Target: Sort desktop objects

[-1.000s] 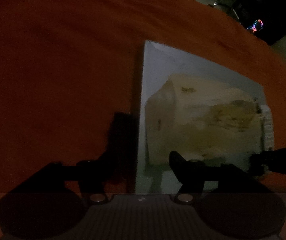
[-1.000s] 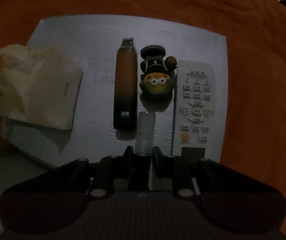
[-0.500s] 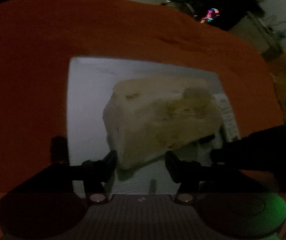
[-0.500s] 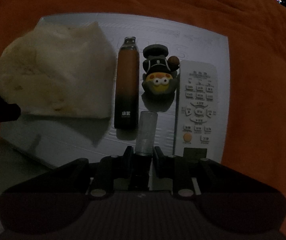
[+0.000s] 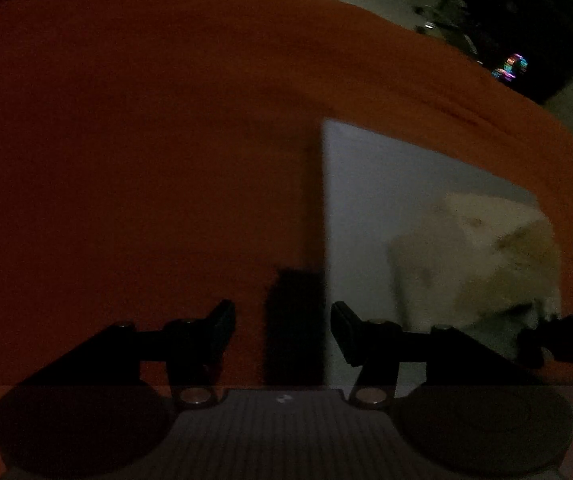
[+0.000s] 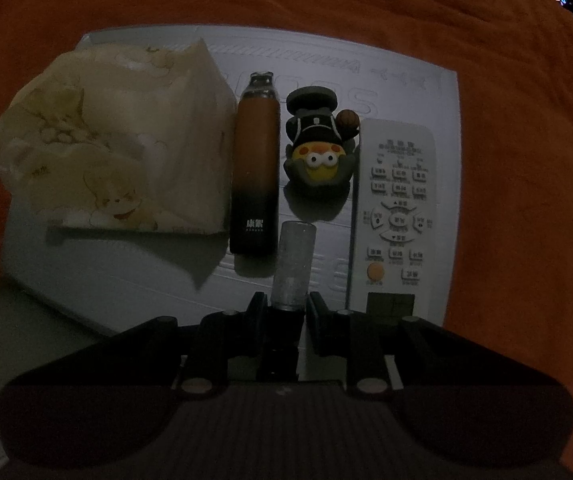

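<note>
The right gripper [image 6: 286, 306] squeezes a small clear tube [image 6: 292, 268] above the white board [image 6: 406, 88], ready to line it up with the tissue pack [image 6: 118, 152], bottle [image 6: 256, 164], toy [image 6: 320, 152] and remote [image 6: 396, 204], while the left gripper [image 5: 282, 320] hangs apart and empty.

I see a dim room: an orange cloth [image 5: 134, 152] covers the counter, with dark furniture [image 5: 526, 12] and a small multicoloured light [image 5: 511, 67] beyond its far edge.
</note>
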`<state>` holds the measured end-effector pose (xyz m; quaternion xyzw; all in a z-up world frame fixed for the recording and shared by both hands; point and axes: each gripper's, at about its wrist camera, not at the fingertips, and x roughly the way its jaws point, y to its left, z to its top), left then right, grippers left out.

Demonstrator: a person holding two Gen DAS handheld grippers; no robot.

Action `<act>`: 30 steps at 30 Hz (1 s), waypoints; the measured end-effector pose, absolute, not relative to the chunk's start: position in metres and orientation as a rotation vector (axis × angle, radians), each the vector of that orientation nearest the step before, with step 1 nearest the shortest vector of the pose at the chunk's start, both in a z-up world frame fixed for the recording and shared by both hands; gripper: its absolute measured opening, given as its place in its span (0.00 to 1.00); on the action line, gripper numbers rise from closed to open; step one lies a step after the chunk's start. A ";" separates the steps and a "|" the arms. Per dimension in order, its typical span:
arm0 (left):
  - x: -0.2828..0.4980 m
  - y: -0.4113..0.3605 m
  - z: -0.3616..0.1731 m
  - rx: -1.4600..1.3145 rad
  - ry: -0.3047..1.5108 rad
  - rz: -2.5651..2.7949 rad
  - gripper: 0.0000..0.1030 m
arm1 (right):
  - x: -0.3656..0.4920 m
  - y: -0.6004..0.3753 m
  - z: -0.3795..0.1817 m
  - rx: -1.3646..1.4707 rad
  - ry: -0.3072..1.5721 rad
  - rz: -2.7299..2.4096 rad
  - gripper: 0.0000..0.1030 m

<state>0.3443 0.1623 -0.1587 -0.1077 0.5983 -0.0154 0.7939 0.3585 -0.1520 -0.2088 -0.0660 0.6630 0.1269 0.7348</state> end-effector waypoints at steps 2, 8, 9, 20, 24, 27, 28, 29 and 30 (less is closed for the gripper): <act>0.348 0.169 -0.168 -0.237 1.297 -0.029 0.43 | 0.359 -0.151 -0.208 -0.150 1.456 0.280 0.25; 0.348 0.170 -0.196 -0.289 1.336 -0.101 0.42 | 0.356 -0.151 -0.209 -0.164 1.452 0.284 0.26; 0.348 0.168 -0.198 -0.286 1.336 -0.117 0.41 | 0.355 -0.151 -0.209 -0.167 1.451 0.286 0.26; 0.344 0.163 -0.206 -0.273 1.287 -0.148 0.19 | 0.359 -0.150 -0.209 -0.176 1.447 0.273 0.24; 0.333 0.154 -0.192 -0.197 1.238 -0.129 0.19 | 0.359 -0.149 -0.205 -0.170 1.419 0.257 0.22; 0.333 0.165 -0.179 -0.240 1.235 -0.099 0.19 | 0.358 -0.150 -0.201 -0.163 1.404 0.248 0.22; 0.333 0.171 -0.173 -0.247 1.227 -0.092 0.19 | 0.357 -0.151 -0.198 -0.158 1.400 0.247 0.22; 0.333 0.176 -0.167 -0.264 1.217 -0.084 0.19 | 0.356 -0.152 -0.195 -0.152 1.396 0.246 0.22; 0.332 0.182 -0.162 -0.282 1.209 -0.077 0.19 | 0.356 -0.153 -0.192 -0.148 1.390 0.246 0.22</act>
